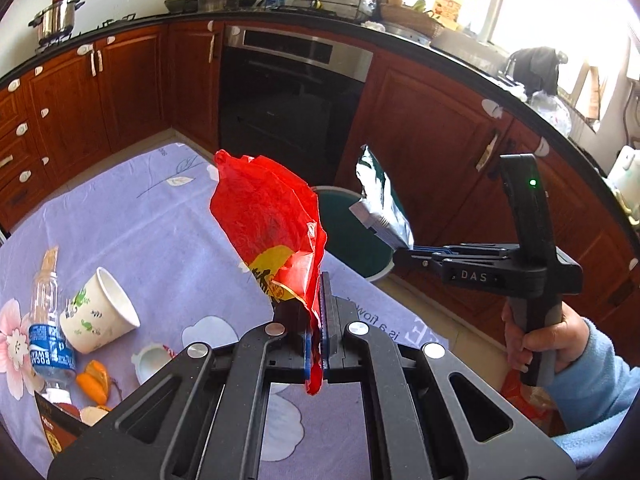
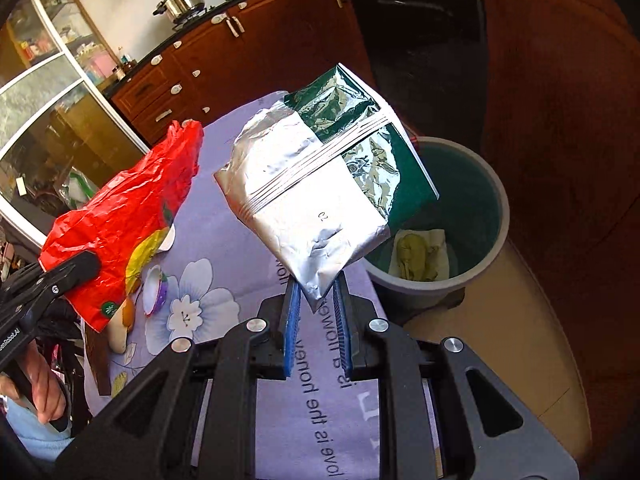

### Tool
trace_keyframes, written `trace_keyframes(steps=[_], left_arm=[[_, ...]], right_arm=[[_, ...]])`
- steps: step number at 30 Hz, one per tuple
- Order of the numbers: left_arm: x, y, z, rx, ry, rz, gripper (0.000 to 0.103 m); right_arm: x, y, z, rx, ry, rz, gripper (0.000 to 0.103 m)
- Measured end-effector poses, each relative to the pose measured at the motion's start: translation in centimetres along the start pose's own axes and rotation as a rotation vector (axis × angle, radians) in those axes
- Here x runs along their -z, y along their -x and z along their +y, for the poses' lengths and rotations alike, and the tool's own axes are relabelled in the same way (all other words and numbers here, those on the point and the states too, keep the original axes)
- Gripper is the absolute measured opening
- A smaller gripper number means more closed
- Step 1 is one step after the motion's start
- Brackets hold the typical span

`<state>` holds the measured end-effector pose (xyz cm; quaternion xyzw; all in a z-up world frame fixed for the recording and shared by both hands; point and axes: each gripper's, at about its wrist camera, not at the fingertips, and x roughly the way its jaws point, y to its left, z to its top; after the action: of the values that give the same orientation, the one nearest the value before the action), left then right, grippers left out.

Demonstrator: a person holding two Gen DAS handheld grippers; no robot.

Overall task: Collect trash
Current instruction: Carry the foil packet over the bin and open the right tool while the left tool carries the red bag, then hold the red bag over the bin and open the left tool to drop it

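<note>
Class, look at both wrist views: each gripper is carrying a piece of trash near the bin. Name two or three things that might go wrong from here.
1. The right gripper pinches the foil pouch only by a corner, so it might slip out before reaching the bin.
2. The red plastic bag in the left gripper is light and billowy; it could drift and miss the bin.
3. The paper cup and bottle lie loose on the table, so a low sweep could knock them off.
</note>
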<state>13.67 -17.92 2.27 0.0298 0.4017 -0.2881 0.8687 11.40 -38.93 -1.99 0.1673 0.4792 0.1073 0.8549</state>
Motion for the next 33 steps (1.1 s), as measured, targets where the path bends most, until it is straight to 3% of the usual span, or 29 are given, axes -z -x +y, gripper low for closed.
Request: trace_keyframes(steps=[7,18,19,20,25,28,33], left_arm=[[-3.1,-4.0,-1.5,0.034,-0.054,0.037,0.003],[-5.4,-10.4,-2.4,0.085,-0.079,0.109,0.003],[-5.5,-10.6,-2.4,0.089,-0.082,0.112,0.003],[-5.6,-10.9,-2.5,0.094,-0.084,0.116,0.003],[-6.0,-12.7,-3.3,0.123,-0.093,0.138,0.003],[-6.3,-13.9,-3.9,0.142,-0.094,0.147,0.003],[-6.7,-15.5,-5.0,0.169,-0.103,0.161,0.004]], right_arm=[[-2.1,-3.3,-4.4,-0.032,-0.079,0.046,0.017],[-3.8,-7.0,-8.1,0.022,-0.128,0.069,0.020],[-3.8,-7.0,-8.3,0.026,-0.136,0.066,0.025],[-3.8,-6.8,-8.4,0.034,-0.143,0.061,0.039],[-4.0,-5.2,-8.4,0.089,-0.136,0.019,0.078],[-4.2,-4.4,-8.6,0.121,-0.160,0.015,0.088],[-4.1,-2.8,-9.3,0.164,-0.176,-0.010,0.088]])
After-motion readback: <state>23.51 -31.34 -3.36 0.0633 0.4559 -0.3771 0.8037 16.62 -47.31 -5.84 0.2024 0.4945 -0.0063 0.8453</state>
